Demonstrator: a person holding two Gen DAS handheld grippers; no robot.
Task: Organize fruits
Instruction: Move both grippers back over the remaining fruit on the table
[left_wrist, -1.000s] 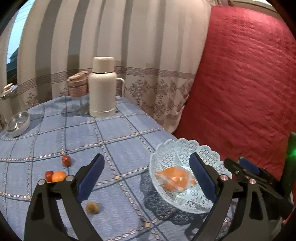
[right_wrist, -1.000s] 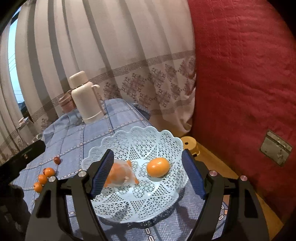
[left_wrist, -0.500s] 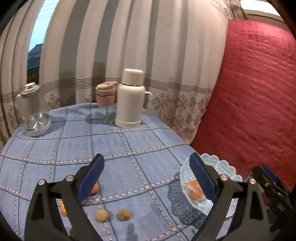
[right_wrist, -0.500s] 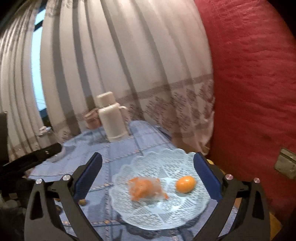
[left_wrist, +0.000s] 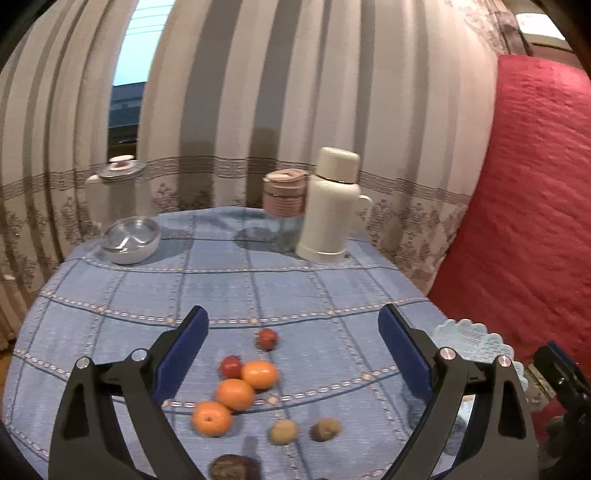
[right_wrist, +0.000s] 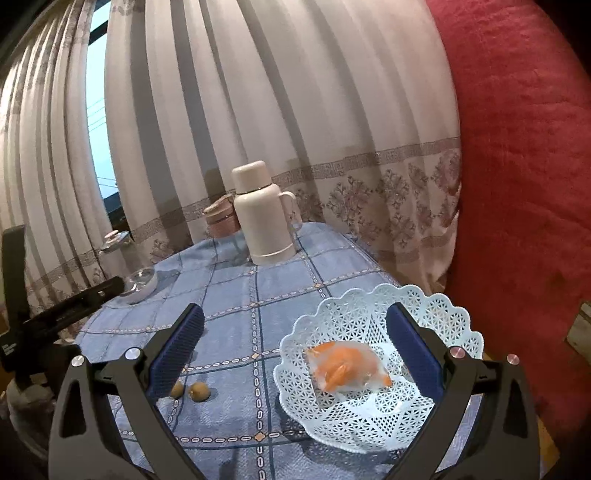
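A pale blue lace basket (right_wrist: 436, 314) stands at the table's right edge and holds a clear bag of orange fruit (right_wrist: 345, 369). Its rim shows in the left wrist view (left_wrist: 476, 341). Three oranges (left_wrist: 234, 394), two small red fruits (left_wrist: 266, 338) and two brown round fruits (left_wrist: 283, 431) lie loose on the blue cloth. The brown ones also show in the right wrist view (right_wrist: 198, 390). My left gripper (left_wrist: 293, 354) is open and empty above the loose fruit. My right gripper (right_wrist: 293, 350) is open and empty, just left of the basket.
A white thermos (left_wrist: 330, 206), a pink-lidded jar (left_wrist: 284, 195), a metal bowl (left_wrist: 131, 240) and a glass-lidded pot (left_wrist: 118, 192) stand at the table's far side. Striped curtains hang behind. A red quilted surface (left_wrist: 535, 221) lies right of the table.
Both grippers swung left and pulled back. The left view now centres on the loose fruit. The single orange in the basket is now hidden behind the right finger.
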